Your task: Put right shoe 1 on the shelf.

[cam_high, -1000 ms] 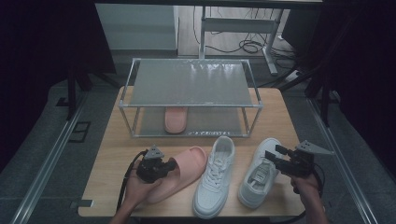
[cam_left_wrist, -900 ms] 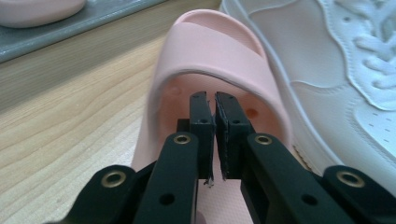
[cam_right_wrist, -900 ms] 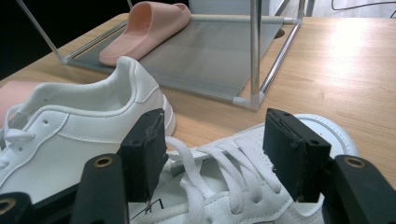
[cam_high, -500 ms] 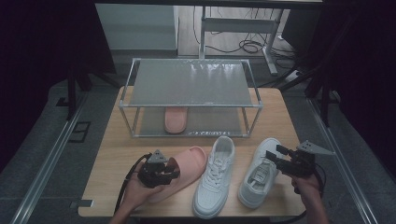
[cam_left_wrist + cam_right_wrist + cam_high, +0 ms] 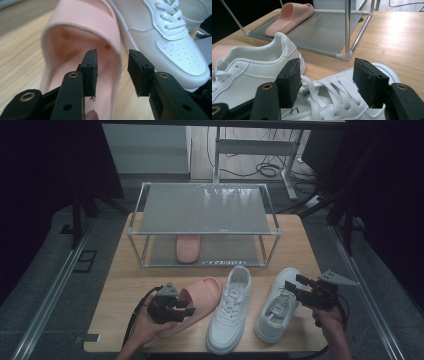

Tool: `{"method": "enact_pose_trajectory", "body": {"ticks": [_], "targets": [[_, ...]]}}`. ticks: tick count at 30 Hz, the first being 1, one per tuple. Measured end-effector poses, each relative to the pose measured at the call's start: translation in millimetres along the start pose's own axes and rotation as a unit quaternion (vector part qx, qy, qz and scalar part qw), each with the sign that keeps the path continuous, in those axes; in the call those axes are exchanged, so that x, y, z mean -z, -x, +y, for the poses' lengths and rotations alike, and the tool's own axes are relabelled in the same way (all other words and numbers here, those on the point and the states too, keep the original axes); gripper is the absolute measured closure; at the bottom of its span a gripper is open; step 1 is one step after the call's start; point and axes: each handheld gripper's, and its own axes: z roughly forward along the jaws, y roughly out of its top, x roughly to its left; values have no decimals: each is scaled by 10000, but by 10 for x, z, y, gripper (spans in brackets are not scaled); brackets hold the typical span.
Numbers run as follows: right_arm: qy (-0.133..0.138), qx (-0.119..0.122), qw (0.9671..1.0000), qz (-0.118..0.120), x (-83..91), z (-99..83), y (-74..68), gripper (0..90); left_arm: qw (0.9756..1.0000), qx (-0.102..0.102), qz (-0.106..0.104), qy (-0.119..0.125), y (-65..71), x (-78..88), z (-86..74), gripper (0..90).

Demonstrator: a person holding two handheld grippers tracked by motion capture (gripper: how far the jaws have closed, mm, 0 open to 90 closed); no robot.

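On the near half of the wooden bench (image 5: pixel 120 285), a pink slide (image 5: pixel 200 301) is seen lying flat beside two white sneakers, its heel end toward the person's side. The left claw (image 5: pixel 184 309) is held over that heel end, and its jaws have just been opening; in the left gripper view they are spread, with the slide's right side wall (image 5: pixel 115 75) standing between them and untouched by either pad. The left pad (image 5: pixel 90 72) is set inside the footbed, the other outside, toward the left sneaker (image 5: pixel 231 312). Little room is left on that side, as the slide's edge nearly meets the sneaker's sole; open bench is left on the slide's other side.

The right claw (image 5: pixel 295 287) is held over the right sneaker (image 5: pixel 276 307), its jaws spread above the laces (image 5: pixel 329 95) and closed on nothing. A narrow strip of bare wood is left between the two sneakers.

Farther back, a metal-framed shoe rack (image 5: pixel 205 210) is placed across the bench, and a second pink slide (image 5: pixel 188 247) is kept on its lower shelf. A band of open wood is left between the rack's front rail and the sneakers' heels.
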Motion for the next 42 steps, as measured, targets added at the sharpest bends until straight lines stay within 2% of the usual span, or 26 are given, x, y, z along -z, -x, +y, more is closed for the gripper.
{"method": "enact_pose_trajectory", "body": {"ticks": [4,8,10,15,19,24,28,37,42], "targets": [[1,17,10000,4,-2,1,-5,398,10000,-78,-13,-60,62,-97,4,607],[-2,14,10000,0,-3,0,-3,399,9999,-139,46,-70,98,-168,4,650],[-4,7,10000,1,-6,0,-4,399,9997,-172,142,-63,104,-198,2,679],[-23,15,10000,13,-15,-2,-9,398,9996,-110,248,-12,79,-237,-7,787],[-25,13,10000,10,-16,-2,-9,398,9996,-53,259,38,87,-249,-7,810],[-14,11,10000,8,-12,-1,-11,399,9994,-25,337,35,92,-242,1,817],[12,0,10000,-19,-3,0,-3,399,9995,-2,313,74,89,-217,16,819],[94,-36,9999,-70,22,12,2,400,9986,71,405,339,80,-112,84,819],[106,-52,9999,-66,36,15,5,400,9970,50,499,585,88,-57,253,814]]}}
